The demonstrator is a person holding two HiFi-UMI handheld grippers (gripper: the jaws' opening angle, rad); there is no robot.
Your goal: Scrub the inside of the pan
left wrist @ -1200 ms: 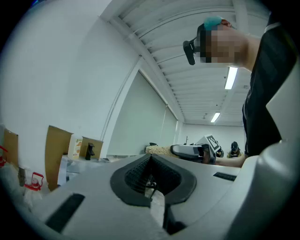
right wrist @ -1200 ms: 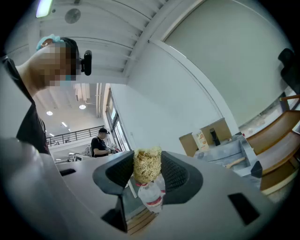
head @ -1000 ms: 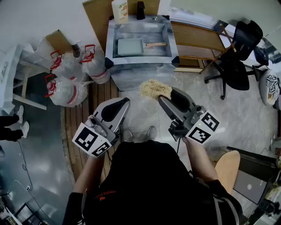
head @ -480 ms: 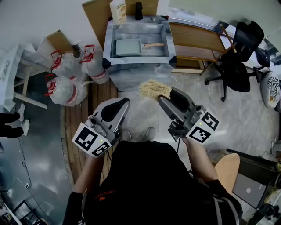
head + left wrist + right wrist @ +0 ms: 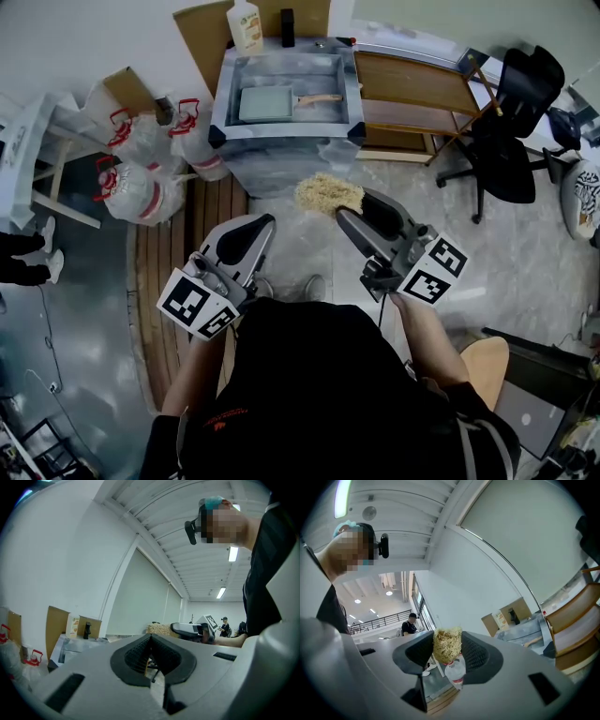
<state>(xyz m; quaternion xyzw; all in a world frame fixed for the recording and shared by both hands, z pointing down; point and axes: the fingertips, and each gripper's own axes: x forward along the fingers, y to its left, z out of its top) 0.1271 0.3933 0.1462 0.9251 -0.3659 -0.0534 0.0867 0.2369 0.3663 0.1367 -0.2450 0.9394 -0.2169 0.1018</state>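
A rectangular grey-green pan (image 5: 265,102) with a wooden handle (image 5: 319,97) lies in the steel sink (image 5: 217,110) ahead of me. My right gripper (image 5: 343,209) is shut on a tan fibrous scrubber (image 5: 327,192), which also shows between its jaws (image 5: 447,645) in the right gripper view. It is held above the floor, short of the sink. My left gripper (image 5: 256,225) is shut and holds nothing; its pads (image 5: 139,654) meet at the tip. Both are held at waist height.
A soap bottle (image 5: 247,25) and a dark dispenser (image 5: 287,27) stand at the sink's back edge. Tied white bags (image 5: 141,164) sit on the floor to the left. A wooden rack (image 5: 411,92) and a black office chair (image 5: 511,131) are to the right.
The sink and pan sit a little higher and further left in the head view. Both grippers keep their pose, the right one still shut on the scrubber.
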